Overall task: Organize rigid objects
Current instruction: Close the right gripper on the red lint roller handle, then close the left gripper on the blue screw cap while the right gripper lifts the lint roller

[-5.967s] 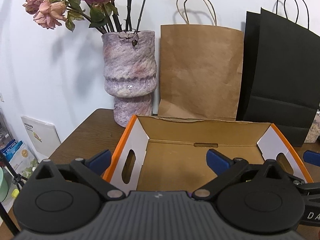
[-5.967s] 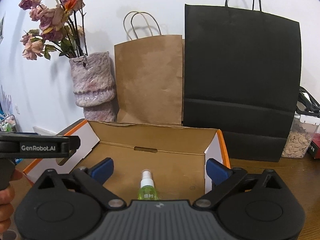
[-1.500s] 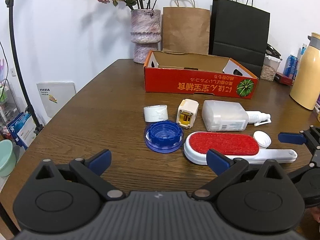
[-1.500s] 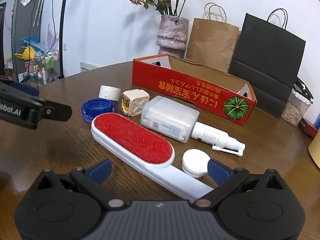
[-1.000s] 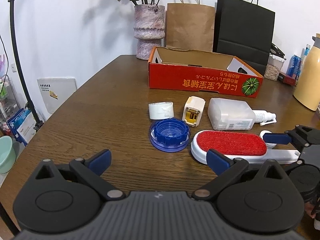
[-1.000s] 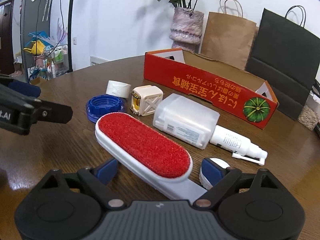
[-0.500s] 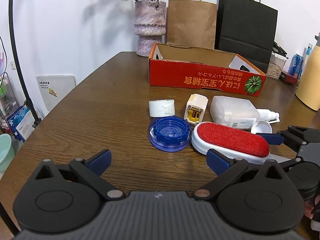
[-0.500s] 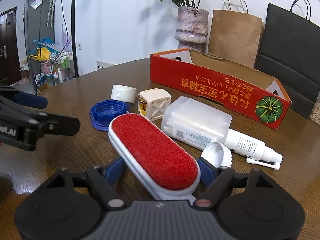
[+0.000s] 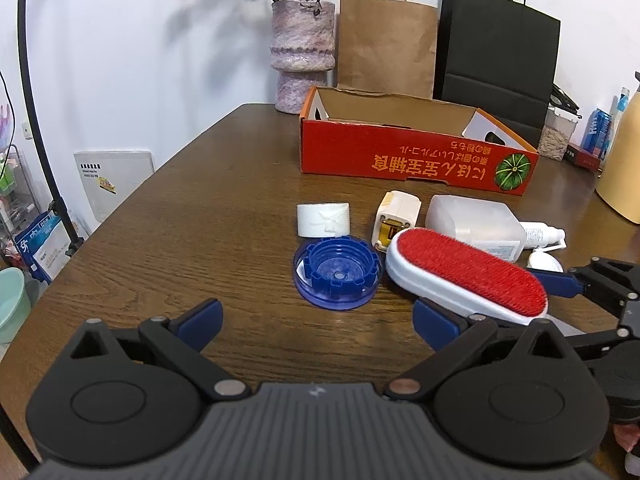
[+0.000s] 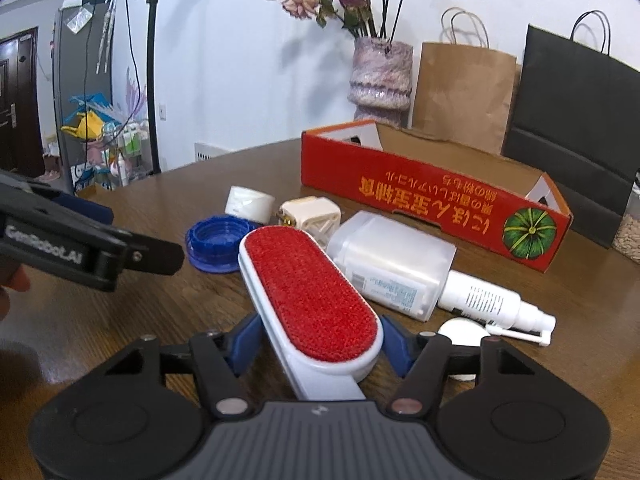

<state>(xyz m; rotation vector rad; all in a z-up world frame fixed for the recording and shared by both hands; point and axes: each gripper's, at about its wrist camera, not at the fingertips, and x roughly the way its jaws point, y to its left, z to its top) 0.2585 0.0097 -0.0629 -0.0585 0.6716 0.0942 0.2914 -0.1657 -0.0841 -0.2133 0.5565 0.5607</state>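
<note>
Right claw (image 10: pixel 316 344) pinches the red lint brush (image 10: pixel 310 296); left claw (image 9: pixel 316 318) gapes.

Right gripper (image 10: pixel 316 344): low over the table, pointing forward, blue pads (image 10: pixel 244 342) pressed against both sides of the lint brush (image 10: pixel 310 296), so it's clamped on it.
Left gripper (image 9: pixel 316 318): jaws spread wide with nothing between them, hovering over bare tabletop.
Relative pose: left one sits off to the right gripper's left, pointing across.
</note>
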